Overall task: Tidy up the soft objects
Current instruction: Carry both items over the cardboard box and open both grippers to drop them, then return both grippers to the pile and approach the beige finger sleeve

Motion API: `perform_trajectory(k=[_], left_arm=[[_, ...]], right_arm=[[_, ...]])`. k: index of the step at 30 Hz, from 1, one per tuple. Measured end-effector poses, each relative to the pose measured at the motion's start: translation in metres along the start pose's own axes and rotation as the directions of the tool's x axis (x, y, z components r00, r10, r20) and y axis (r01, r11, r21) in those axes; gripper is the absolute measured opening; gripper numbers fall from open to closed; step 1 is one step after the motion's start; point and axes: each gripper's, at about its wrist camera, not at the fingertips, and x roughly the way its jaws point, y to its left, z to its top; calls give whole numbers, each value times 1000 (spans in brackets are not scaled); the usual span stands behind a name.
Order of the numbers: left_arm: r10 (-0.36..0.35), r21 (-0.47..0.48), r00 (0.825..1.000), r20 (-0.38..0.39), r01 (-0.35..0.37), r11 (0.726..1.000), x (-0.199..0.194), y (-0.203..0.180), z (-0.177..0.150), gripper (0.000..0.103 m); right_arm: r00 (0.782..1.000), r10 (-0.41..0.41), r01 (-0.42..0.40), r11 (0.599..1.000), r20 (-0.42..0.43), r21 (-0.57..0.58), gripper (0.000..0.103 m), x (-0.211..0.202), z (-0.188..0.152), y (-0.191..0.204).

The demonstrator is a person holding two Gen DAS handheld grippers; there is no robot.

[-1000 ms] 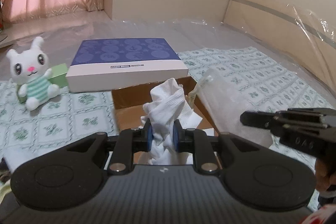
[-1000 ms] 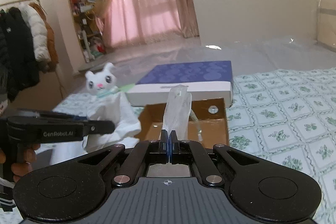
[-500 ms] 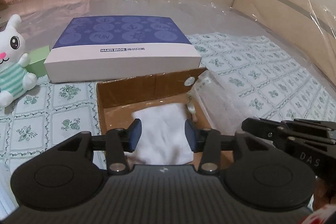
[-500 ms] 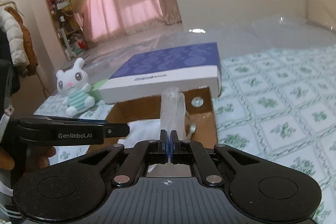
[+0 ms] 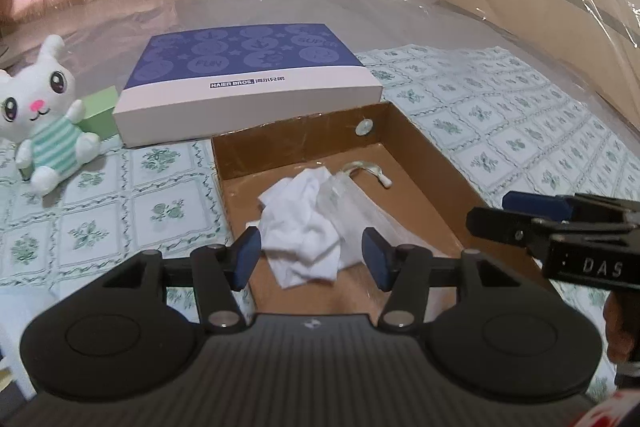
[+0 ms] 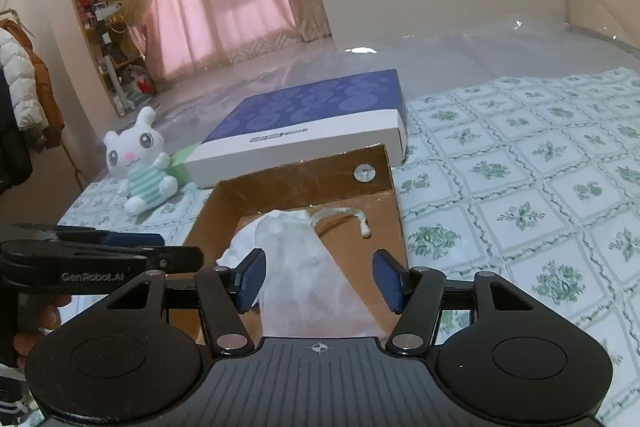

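White cloth (image 5: 304,223) in cardboard box (image 5: 436,195), between left gripper (image 5: 313,259) pads

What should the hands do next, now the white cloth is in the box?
Probably lift the left gripper toward the bunny toy. Both grippers are open, the white cloth and clear bag lie in the cardboard box, and the bunny sits outside it.

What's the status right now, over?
Left hand-held gripper open, right hand-held gripper open. White cloth and clear pouch lying in the cardboard box. Nothing blocking.
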Motion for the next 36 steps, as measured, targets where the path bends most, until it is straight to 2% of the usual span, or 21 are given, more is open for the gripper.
perform_trajectory(k=[5,15,25,36], left_arm=[[-7,7,1000,15,7,1000,-33,-6,-11,57],[-36,27,998,42,35,999,-106,-21,-36,58],[-41,6,995,94,40,999,-175,-15,-64,58],[13,-26,992,123,-10,1000,-225,3,-98,58]], right_arm=[[1000,-1,1,1000,8,16,61,-28,-7,9],[999,9,-11,1000,50,23,63,-96,-20,38],[998,16,-17,1000,53,25,64,-144,-42,69],[998,44,-46,999,51,19,64,-175,-71,102]])
